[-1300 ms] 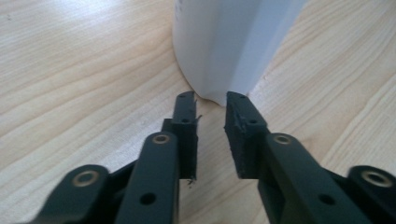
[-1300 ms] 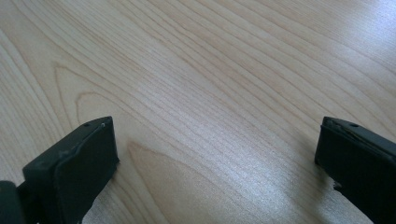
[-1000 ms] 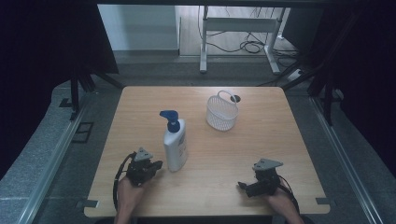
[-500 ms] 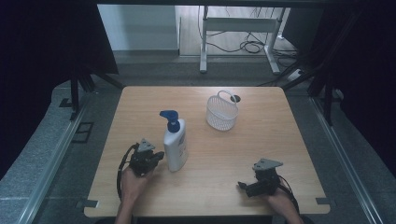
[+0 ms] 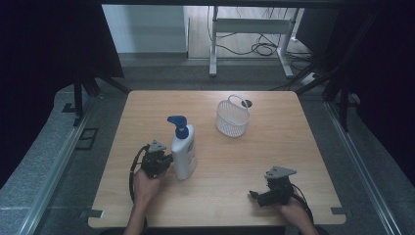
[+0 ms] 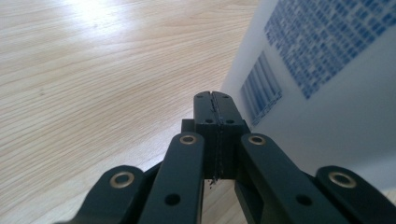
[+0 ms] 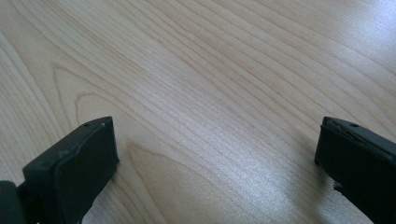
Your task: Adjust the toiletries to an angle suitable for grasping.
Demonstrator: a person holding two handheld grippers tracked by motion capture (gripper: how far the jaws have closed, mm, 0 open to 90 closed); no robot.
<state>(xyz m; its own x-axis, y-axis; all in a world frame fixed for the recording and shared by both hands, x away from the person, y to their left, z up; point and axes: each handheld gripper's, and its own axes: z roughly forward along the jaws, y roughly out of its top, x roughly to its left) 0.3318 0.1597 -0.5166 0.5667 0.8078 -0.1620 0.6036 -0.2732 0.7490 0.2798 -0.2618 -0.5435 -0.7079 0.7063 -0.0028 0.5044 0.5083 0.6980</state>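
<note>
Lotion bottle [image 5: 184, 154] upright, closed left tongs [image 5: 166, 160] just beside, right tongs [image 5: 255, 196] agape.

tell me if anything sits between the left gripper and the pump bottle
Nothing visible does. The left gripper, jaws shut and empty, sits right beside the white pump bottle, whose label side rises just past the jaw tips in the left gripper view. The white basket stands well apart, farther back on the table.

White bottle [image 5: 184, 157], blue pump [image 5: 178, 123]; white basket [image 5: 232, 119]; black tongs [image 6: 215, 105]; pale wood table [image 5: 274, 147].
</note>
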